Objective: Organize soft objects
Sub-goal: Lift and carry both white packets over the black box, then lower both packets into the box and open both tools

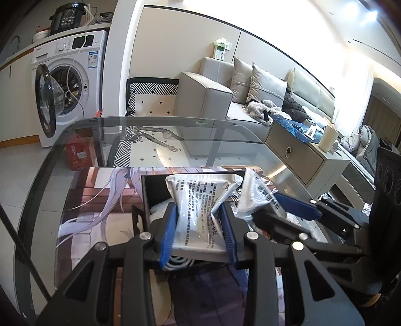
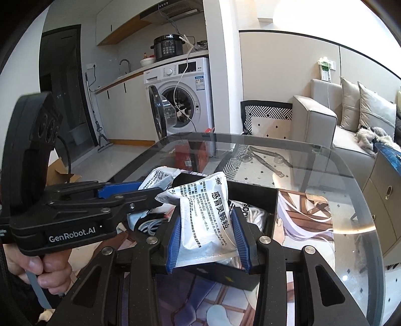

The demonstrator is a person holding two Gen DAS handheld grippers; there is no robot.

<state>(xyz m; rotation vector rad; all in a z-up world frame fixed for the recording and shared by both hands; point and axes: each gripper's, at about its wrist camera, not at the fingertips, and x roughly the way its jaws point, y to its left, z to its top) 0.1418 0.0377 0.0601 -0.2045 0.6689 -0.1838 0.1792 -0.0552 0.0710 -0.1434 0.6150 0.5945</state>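
Both claws clamped on white printed foil sachets — left claw [image 1: 198,225], right claw [image 2: 209,238] — over black open box [image 2: 270,200]; next, probably release inside.

A small lived-in flat, living room and kitchen sharing one space. Beyond the fingers stands a grey sofa [image 1: 205,97] with cushions [image 1: 265,84], a patterned rug [image 1: 153,100] on the floor. To the left of the fingers, a washing machine [image 1: 72,82] sits under a kitchen worktop carrying a pressure cooker [image 1: 66,16], with a tap [image 2: 124,64] and extractor hood [image 2: 173,11] nearby.
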